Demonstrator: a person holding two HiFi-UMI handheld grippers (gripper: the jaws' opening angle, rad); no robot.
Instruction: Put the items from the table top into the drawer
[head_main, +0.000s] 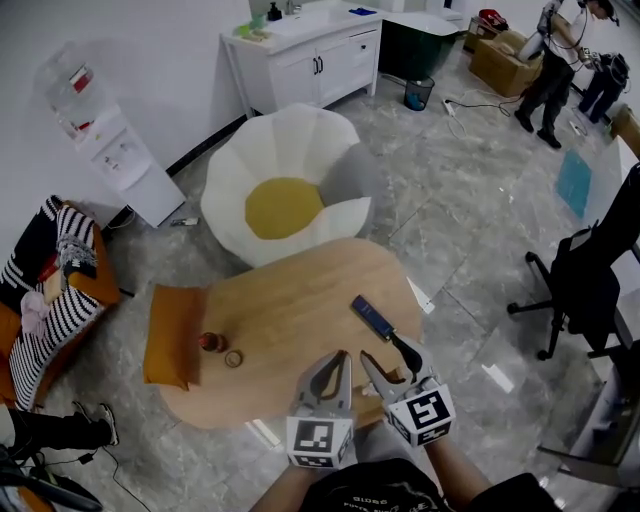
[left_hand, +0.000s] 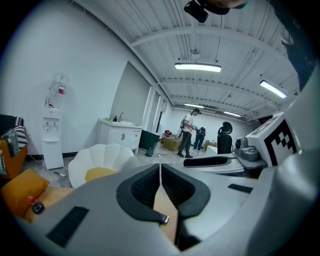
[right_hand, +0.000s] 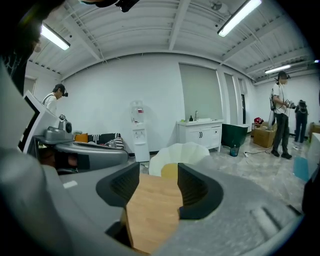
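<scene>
The fingers of the left gripper are pressed together with nothing caught between them. Those of the right gripper stand well apart, and only bare wood shows in the gap. Both grippers hang side by side over the near edge of the counter, empty.

From where they sit, a dark blue flat bar lies just off at about twelve o'clock from the right gripper, the nearest thing to hand. Out at nine to ten o'clock from the left gripper, well apart, are a small red object and a little ring close beside it. An orange cushion hangs off the counter's far left edge.

I can't spot the drawer from any angle, so nothing tells me it is open or holds anything. By my reckoning the job has barely begun: three items lie out on the counter, none is gripped, and the blue bar looks the likely first pick.
</scene>
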